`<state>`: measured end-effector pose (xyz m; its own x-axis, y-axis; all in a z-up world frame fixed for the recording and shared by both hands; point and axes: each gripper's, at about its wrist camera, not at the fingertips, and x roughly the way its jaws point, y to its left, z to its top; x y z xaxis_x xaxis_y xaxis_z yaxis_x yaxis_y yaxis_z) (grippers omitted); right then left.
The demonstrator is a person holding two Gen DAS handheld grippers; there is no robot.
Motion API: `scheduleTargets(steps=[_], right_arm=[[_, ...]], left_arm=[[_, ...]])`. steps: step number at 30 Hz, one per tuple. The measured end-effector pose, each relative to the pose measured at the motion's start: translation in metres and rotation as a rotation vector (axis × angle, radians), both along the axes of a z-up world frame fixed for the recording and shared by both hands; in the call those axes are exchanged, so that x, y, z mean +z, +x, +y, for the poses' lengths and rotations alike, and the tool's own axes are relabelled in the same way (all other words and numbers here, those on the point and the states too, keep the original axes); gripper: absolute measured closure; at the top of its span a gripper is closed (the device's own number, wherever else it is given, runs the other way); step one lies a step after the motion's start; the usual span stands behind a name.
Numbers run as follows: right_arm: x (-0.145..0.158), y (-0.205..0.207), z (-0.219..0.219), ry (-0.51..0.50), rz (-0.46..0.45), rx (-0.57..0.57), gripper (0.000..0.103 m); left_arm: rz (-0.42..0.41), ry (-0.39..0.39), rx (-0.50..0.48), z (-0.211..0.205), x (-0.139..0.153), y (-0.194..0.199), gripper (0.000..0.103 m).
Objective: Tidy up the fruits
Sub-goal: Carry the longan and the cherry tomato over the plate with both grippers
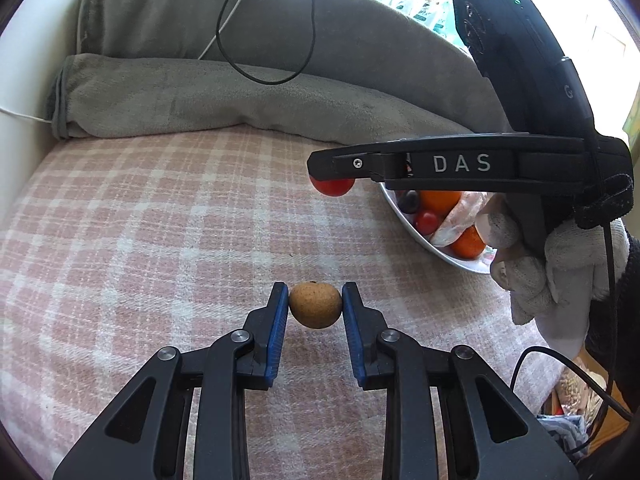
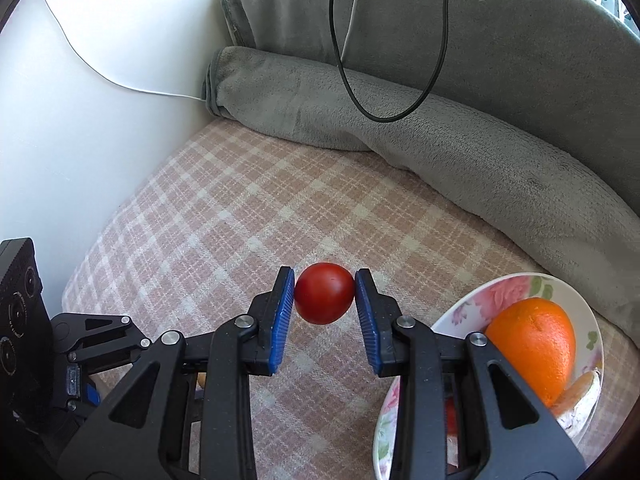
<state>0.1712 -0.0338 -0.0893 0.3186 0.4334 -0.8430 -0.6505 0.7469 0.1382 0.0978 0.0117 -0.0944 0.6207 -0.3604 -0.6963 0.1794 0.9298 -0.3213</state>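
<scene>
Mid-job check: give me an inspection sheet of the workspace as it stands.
Surface: pink plaid blanket, no spills seen.
Job's things: brown fruit and red tomato in the grippers; floral bowl holds an orange, more fruit and a plastic wrapper.
Clutter: nothing seen on the blanket.
Grippers: left gripper shut on the brown fruit; right gripper shut on the tomato, beside the bowl.
Cables: black cable looped over the grey cushion; white cable along the wall.
Surroundings: white wall, bright window behind.
</scene>
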Motion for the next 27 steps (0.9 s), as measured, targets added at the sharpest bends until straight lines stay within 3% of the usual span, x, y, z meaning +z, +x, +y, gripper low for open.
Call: scheduleTargets(steps=[14,27], right_arm=[[0.04,-0.027,-0.04,0.065,-0.057,-0.027,0.07],[0.058,-0.039,-0.079,0.102,-0.095,-0.087,0.07]], left_arm=[[-0.04,0.009,-0.002,-0.011,0.024,-0.014,0.077],[-0.074,0.012,-0.007,-0.016,0.032,-0.012,0.077]])
